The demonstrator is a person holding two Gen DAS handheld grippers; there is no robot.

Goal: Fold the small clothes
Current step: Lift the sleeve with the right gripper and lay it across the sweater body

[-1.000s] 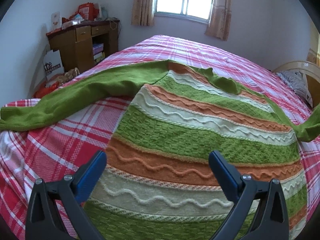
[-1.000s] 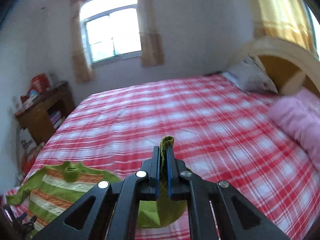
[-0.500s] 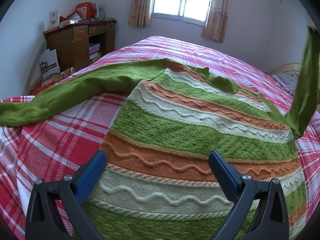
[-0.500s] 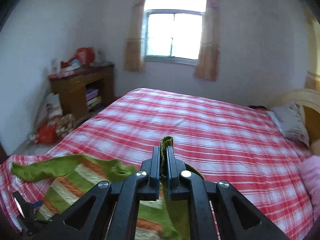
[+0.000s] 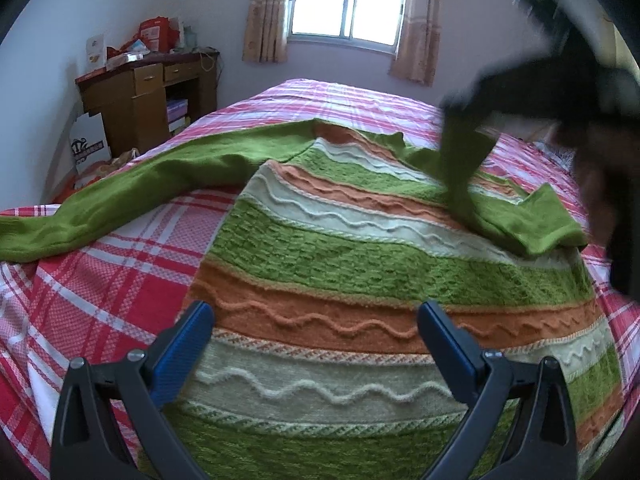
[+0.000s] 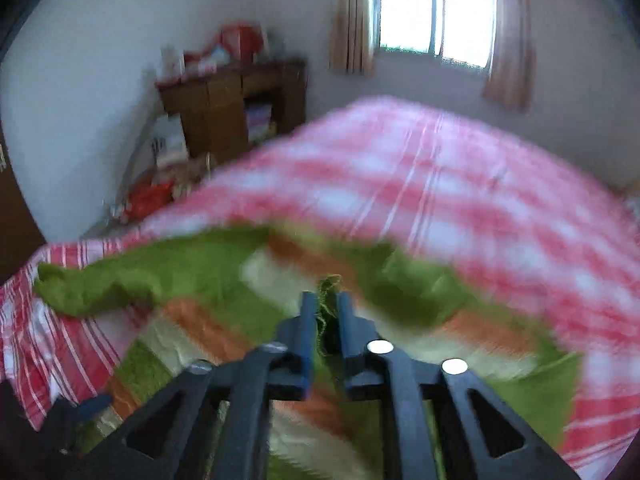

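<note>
- The striped sweater (image 5: pixel 360 264) lies flat on the bed (image 5: pixel 100 264), its green, orange and cream bands running across, hem nearest me.
- Its right sleeve (image 5: pixel 520 216) is now folded in over the chest, the cuff end lying on the cream and green bands near the sweater's right edge; a second ago that sleeve trailed off the side, and half a second ago it hung in the air at the right.
- The left sleeve (image 5: pixel 132 184) stretches out across the plaid cover toward the bed's left edge, just as it did a second ago.
- My right gripper (image 6: pixel 327 312) has swung in over the sweater's upper right; a second ago it was out over bare bedding, clamped tight on the cuff. Its jaws are opening now, with a frayed bit of green knit between the blue pads (image 6: pixel 308 320), and a gap shows on each side of it.
- In the left view that same gripper is a dark blur at upper right, green fabric dangling under it.
- My left gripper (image 5: pixel 316 344) hovers over the hem, jaws spread wide and empty, unchanged from before.
- Beyond the bed stand a wooden desk (image 5: pixel 148 96) piled with packets and a curtained window (image 5: pixel 346 0).
</note>
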